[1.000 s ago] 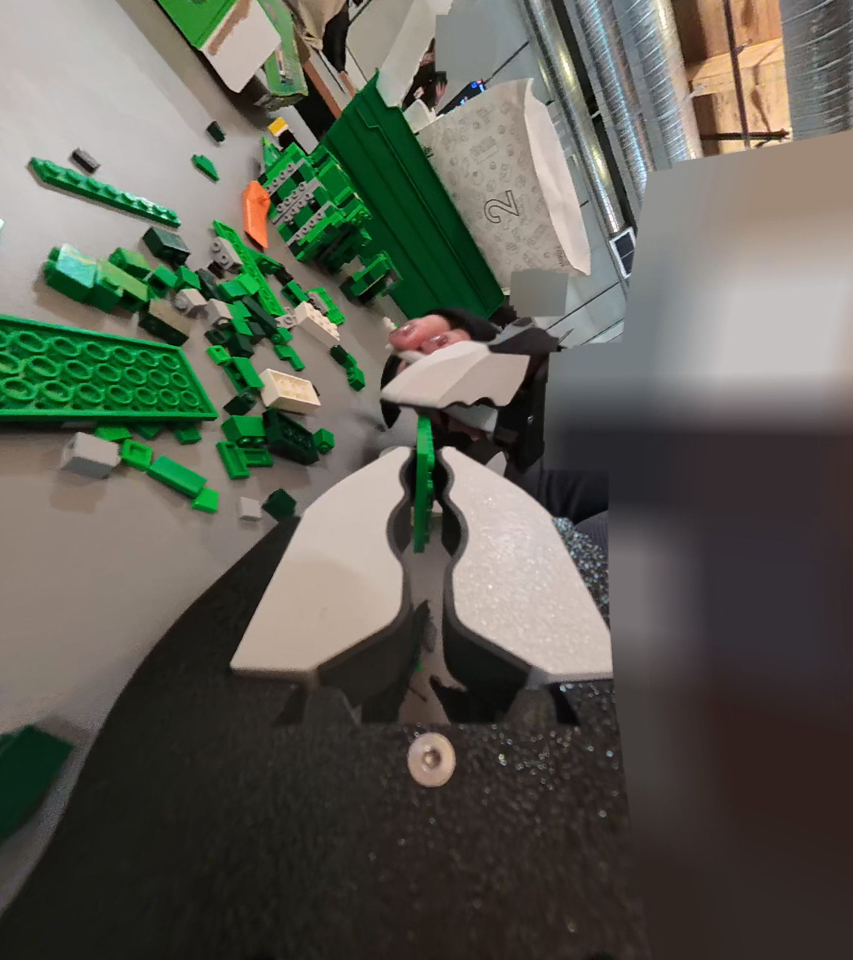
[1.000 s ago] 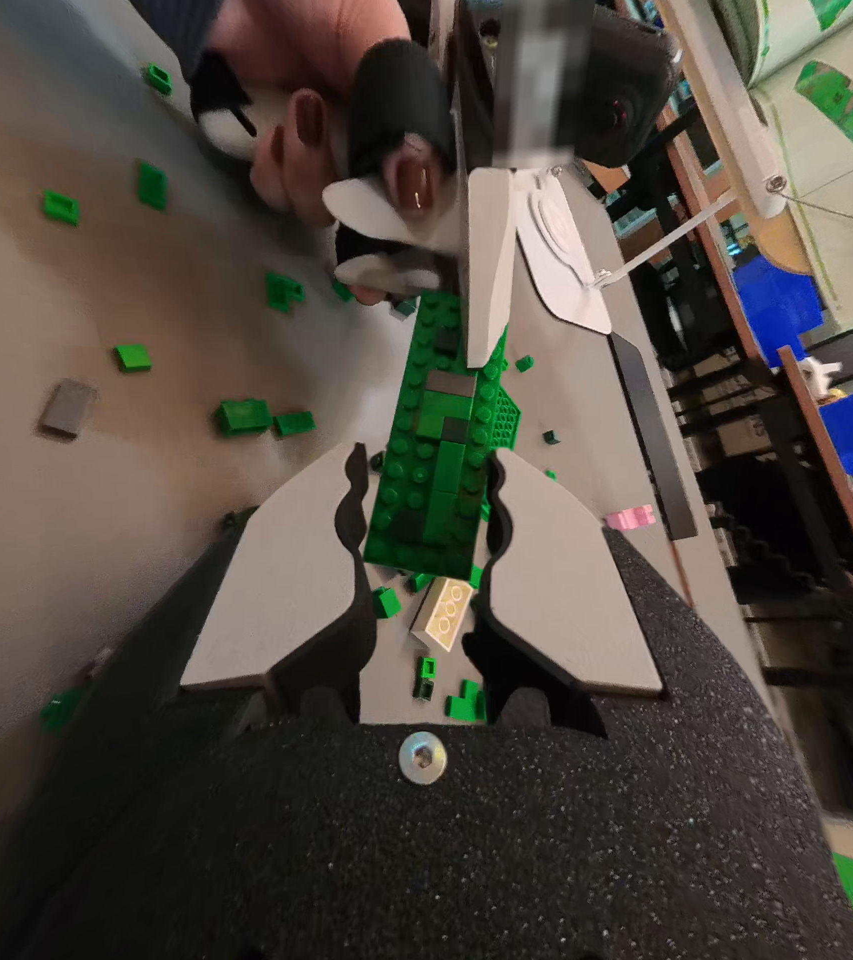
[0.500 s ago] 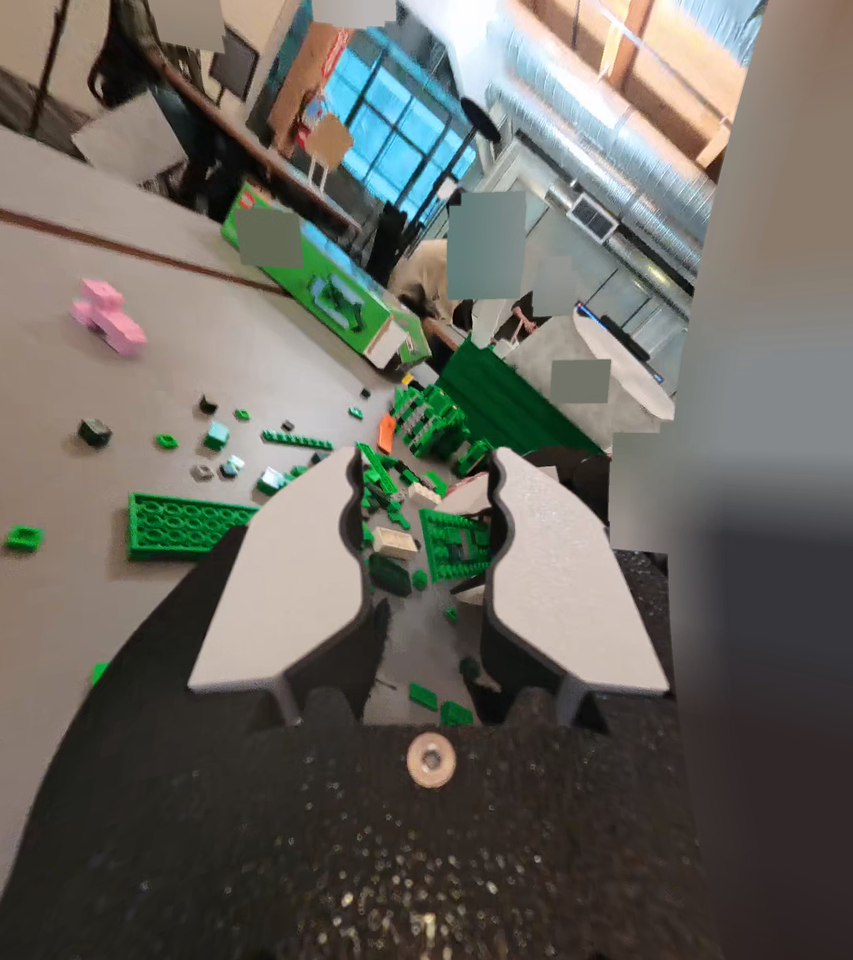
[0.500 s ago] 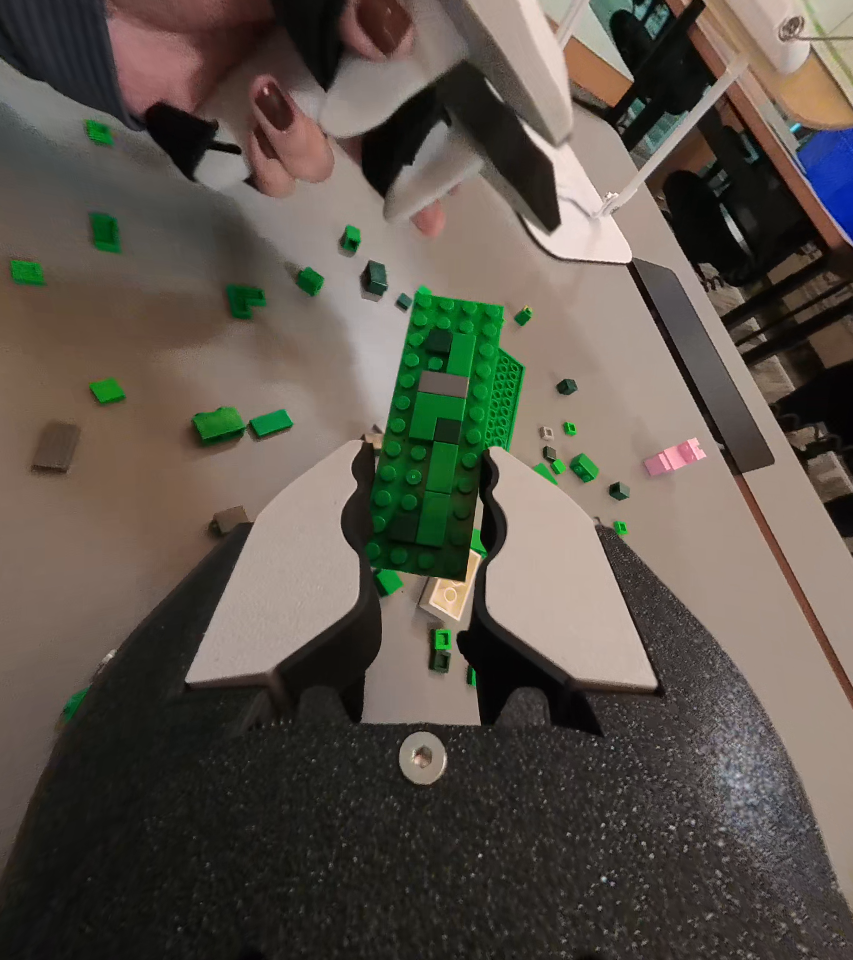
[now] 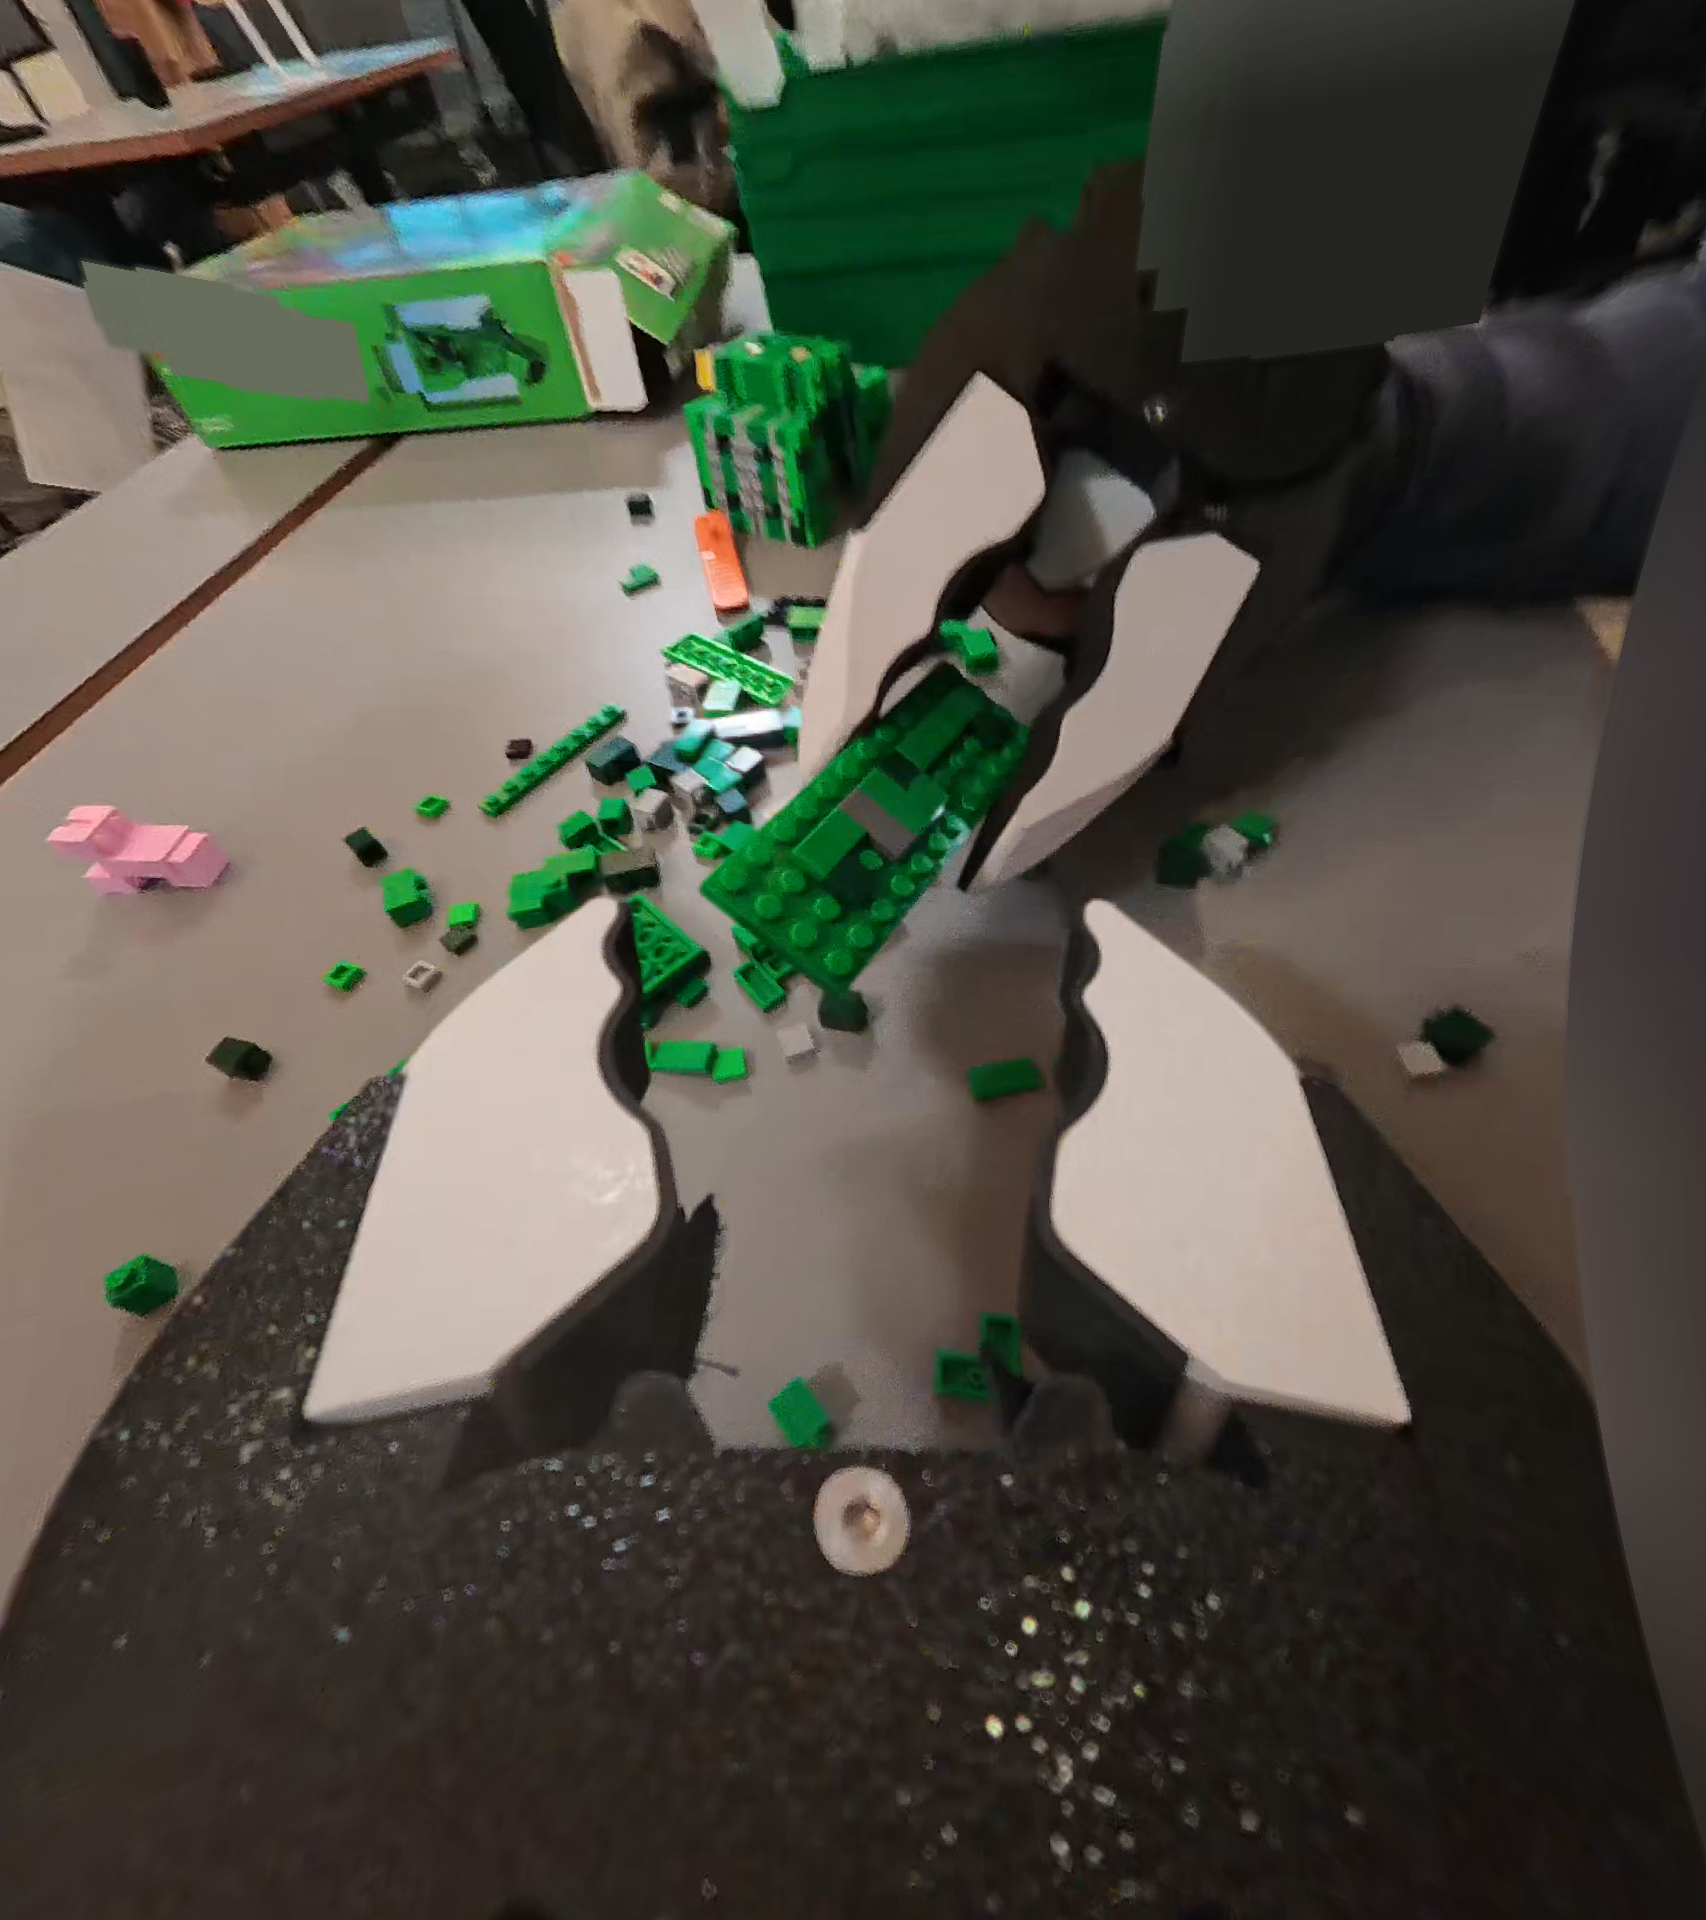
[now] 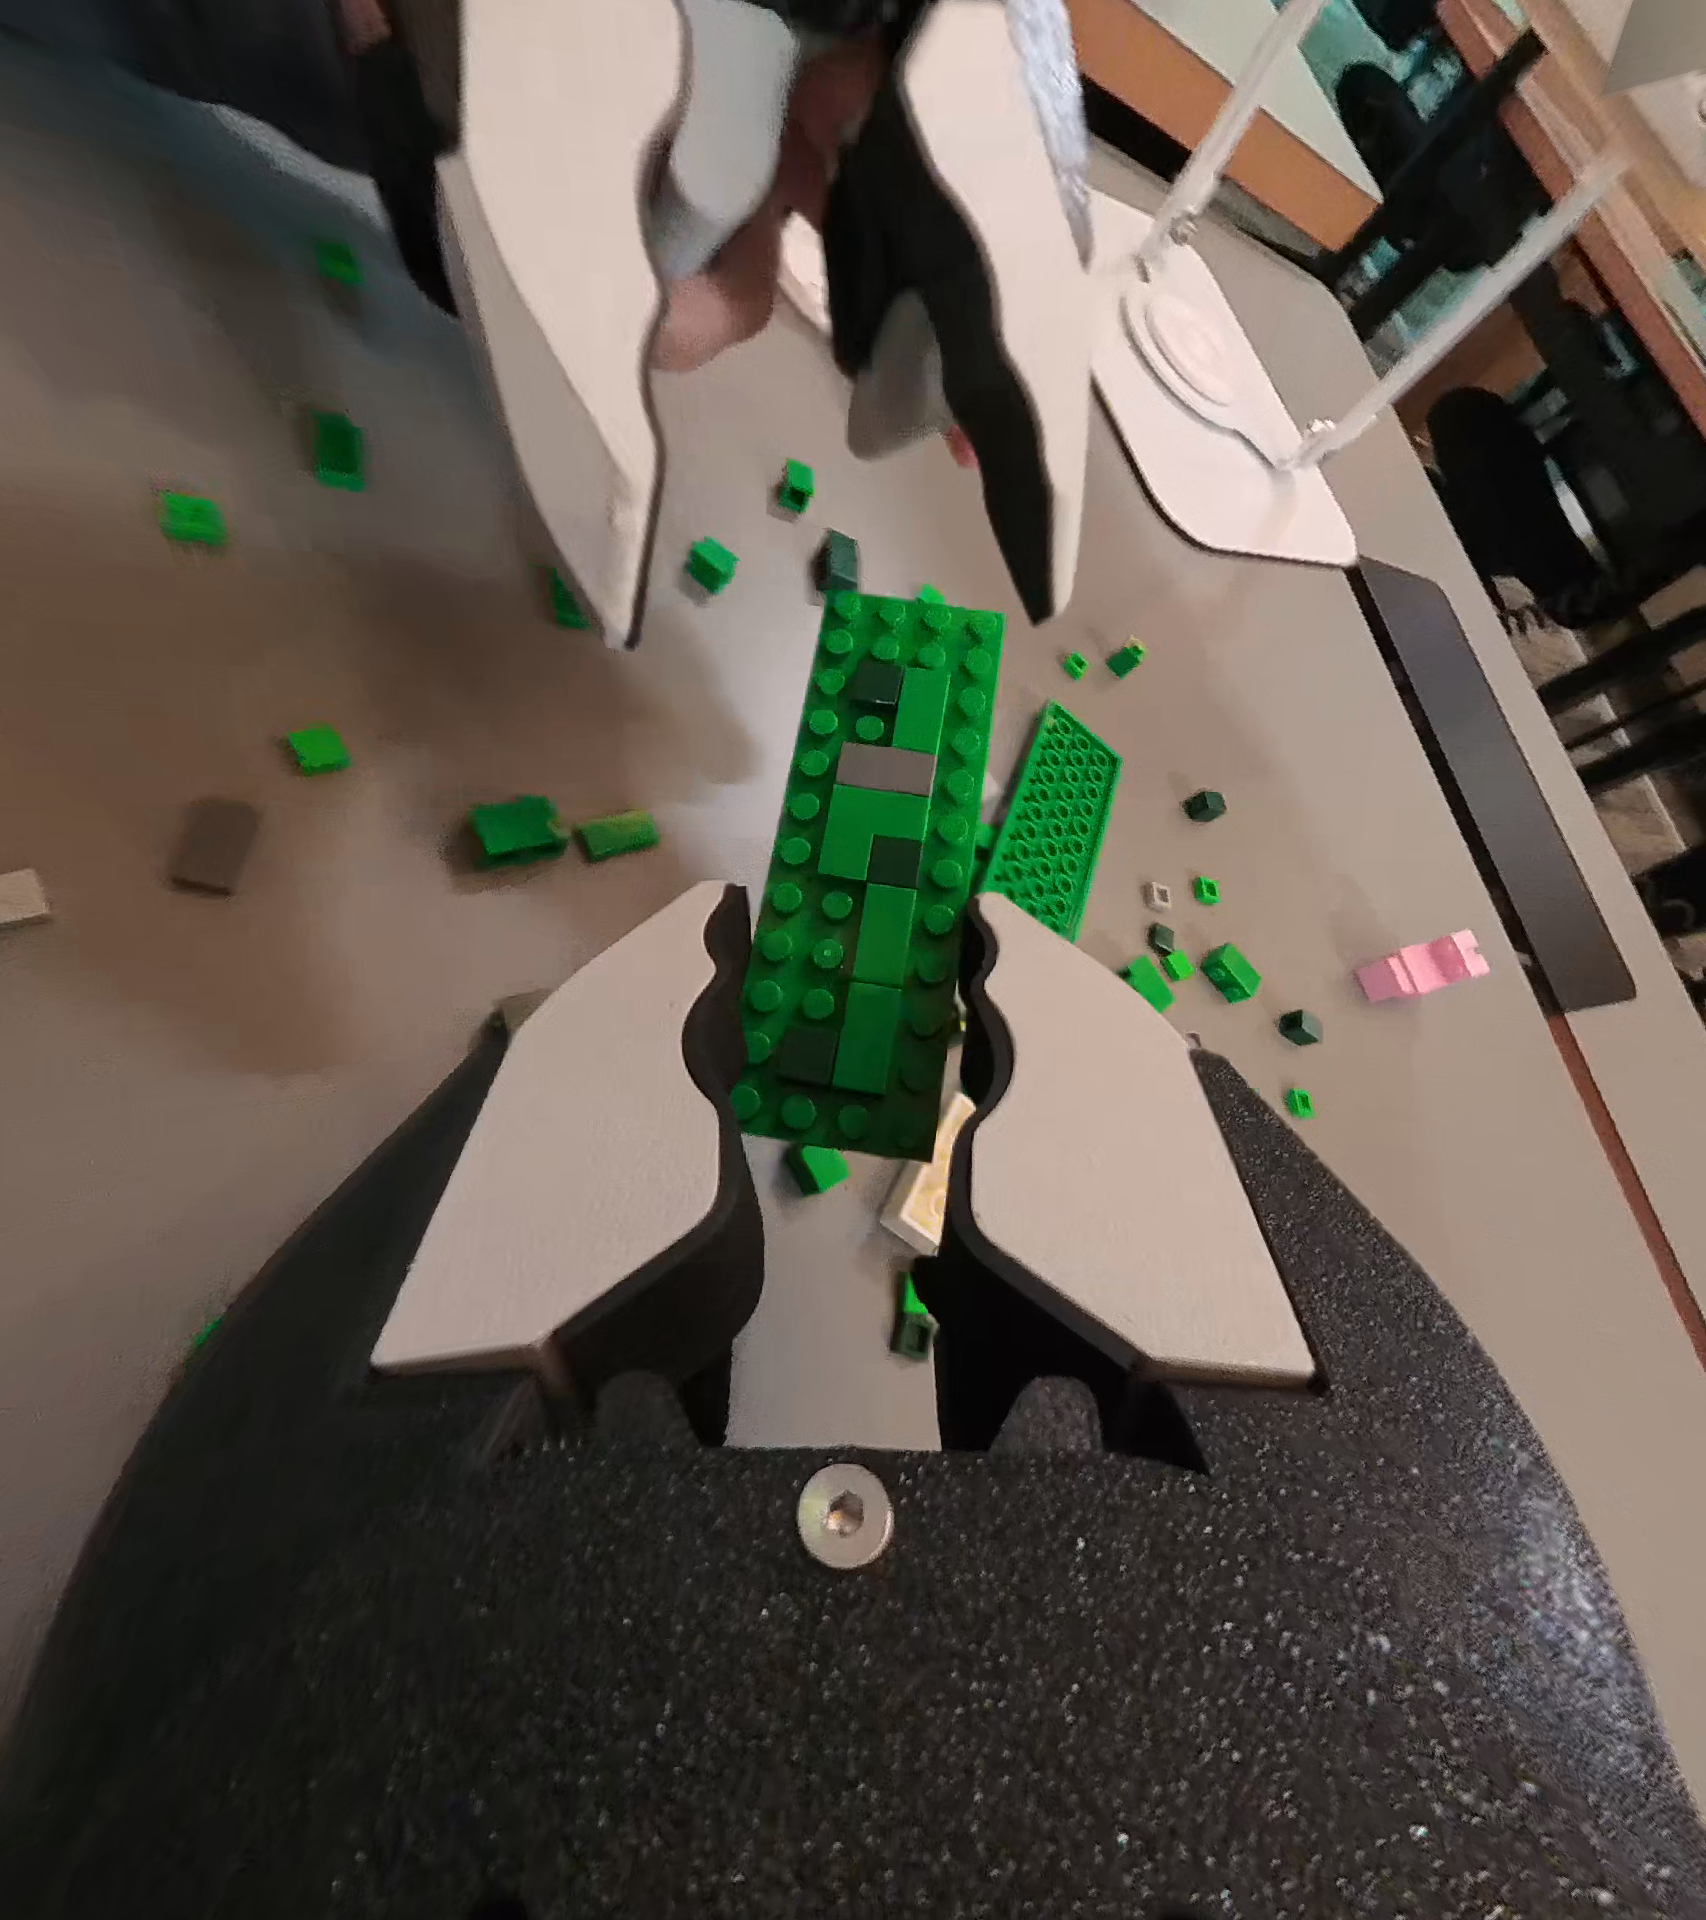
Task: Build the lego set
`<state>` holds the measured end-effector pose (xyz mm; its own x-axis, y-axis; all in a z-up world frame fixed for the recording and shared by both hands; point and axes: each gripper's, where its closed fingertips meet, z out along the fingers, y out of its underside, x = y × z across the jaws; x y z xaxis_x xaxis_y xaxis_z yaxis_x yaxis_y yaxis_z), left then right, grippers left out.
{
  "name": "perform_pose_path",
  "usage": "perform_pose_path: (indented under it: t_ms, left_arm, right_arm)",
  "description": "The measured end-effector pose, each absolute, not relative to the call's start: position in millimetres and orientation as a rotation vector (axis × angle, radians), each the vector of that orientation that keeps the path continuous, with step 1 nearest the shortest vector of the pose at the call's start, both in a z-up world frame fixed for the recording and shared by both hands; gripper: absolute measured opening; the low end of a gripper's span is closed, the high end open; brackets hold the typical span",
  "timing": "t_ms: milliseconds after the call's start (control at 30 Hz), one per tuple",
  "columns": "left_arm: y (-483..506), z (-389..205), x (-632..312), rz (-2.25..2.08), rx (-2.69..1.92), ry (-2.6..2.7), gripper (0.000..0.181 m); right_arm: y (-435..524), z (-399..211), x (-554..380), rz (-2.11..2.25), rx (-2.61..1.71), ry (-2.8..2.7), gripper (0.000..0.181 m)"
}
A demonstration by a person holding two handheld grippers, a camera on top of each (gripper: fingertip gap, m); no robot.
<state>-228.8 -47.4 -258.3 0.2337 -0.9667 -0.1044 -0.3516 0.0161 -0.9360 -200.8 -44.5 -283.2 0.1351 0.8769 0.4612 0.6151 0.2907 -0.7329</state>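
Observation:
A long green plate with green, dark green and grey tiles down its middle (image 6: 890, 831) is gripped at its near end by my right gripper (image 6: 854, 904), which is shut on its two long edges. In the left wrist view the plate (image 5: 859, 831) slopes down toward me from the right gripper (image 5: 896, 816). My left gripper (image 5: 854, 935) is open and empty, just short of the plate's free end. It also shows in the right wrist view (image 6: 828, 623), hovering over that end.
Loose green, grey and white bricks (image 5: 620, 821) lie scattered over the grey table (image 5: 205, 1039). A second green plate lies studs-down (image 6: 1051, 821). There is also a pink pig (image 5: 137, 847), a green box (image 5: 413, 322), a built green block (image 5: 776, 447) and a white lamp base (image 6: 1223, 416). Left tips to right tips: about 5 centimeters. The pink pig (image 5: 137, 847) is about 20 centimeters from my left fingertips. It turns up in the right wrist view (image 6: 1424, 959) as well.
My left gripper was shut on the far end of the green plate. It has let go, opened, swung away and now faces the plate's free end. The right gripper keeps holding the plate.

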Motion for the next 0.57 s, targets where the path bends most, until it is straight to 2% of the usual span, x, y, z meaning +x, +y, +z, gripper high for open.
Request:
perform_pose_path:
  t_ms: [133, 267, 567]
  left_arm:
    - [-60.5, -271.1, -222.0, -0.762, -1.53, 1.423, 0.067]
    - [-67.9, -284.0, -220.7, -0.716, -1.554, 1.527, 0.044]
    - [-89.1, -301.7, -226.6, -0.827, -1.647, 1.68, 0.034]
  right_arm:
    - [-57.3, -287.2, -205.2, 0.358, -1.36, -1.652, 0.038]
    - [-66.9, -298.6, -207.4, 0.377, -1.362, -1.733, 0.038]
    - [-86.0, -302.6, -214.0, 0.527, -1.38, -1.788, 0.038]
